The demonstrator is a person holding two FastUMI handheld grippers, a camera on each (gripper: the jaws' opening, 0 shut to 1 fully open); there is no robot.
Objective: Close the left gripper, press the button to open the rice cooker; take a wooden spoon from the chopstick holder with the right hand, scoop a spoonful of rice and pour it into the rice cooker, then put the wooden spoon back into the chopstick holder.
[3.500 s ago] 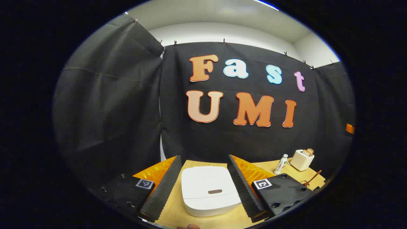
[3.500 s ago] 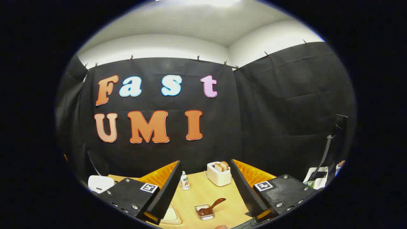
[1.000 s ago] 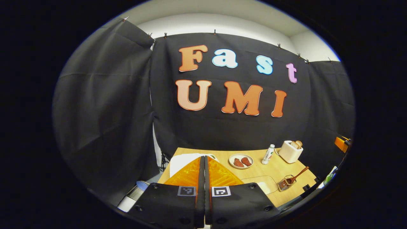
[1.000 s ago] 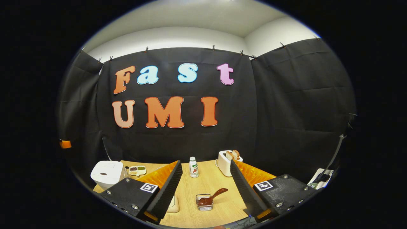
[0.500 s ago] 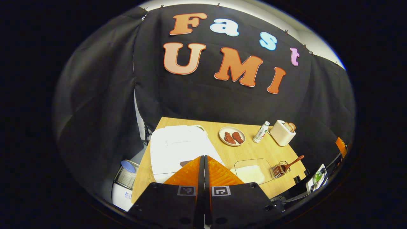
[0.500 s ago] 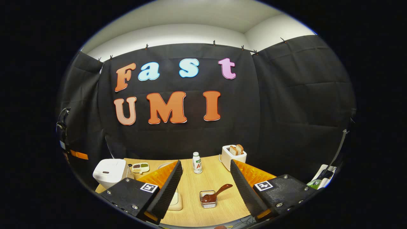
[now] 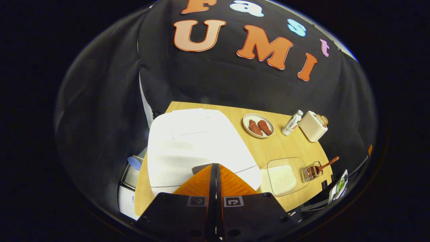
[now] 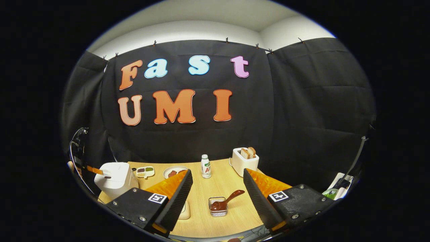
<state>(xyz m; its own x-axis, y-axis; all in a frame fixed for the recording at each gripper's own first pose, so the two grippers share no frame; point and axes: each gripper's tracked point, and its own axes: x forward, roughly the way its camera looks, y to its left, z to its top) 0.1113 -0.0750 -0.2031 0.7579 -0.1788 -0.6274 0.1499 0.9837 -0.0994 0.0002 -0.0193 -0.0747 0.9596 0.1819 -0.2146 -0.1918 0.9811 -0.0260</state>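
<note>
White rice cooker (image 7: 198,144), button half hidden behind left gripper (image 7: 215,168)'s pressed-together, empty fingers.

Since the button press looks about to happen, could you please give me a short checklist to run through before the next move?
1. Left gripper shut for pressing: ok, its jaws are together.
2. Tip lined up with the button on the rice cooker: ok, the tip sits at the dark slot on the lid's front.
3. Tip touching the button: cannot tell.
4. Lid closed, so the press is needed: ok, flat in the right gripper view.
5. Right gripper ready for the wooden spoon: ok, jaws wide and holding nothing, spoon ahead between them.
6. Spoon in the chopstick holder: ok, handle leaning out toward the right.
</note>
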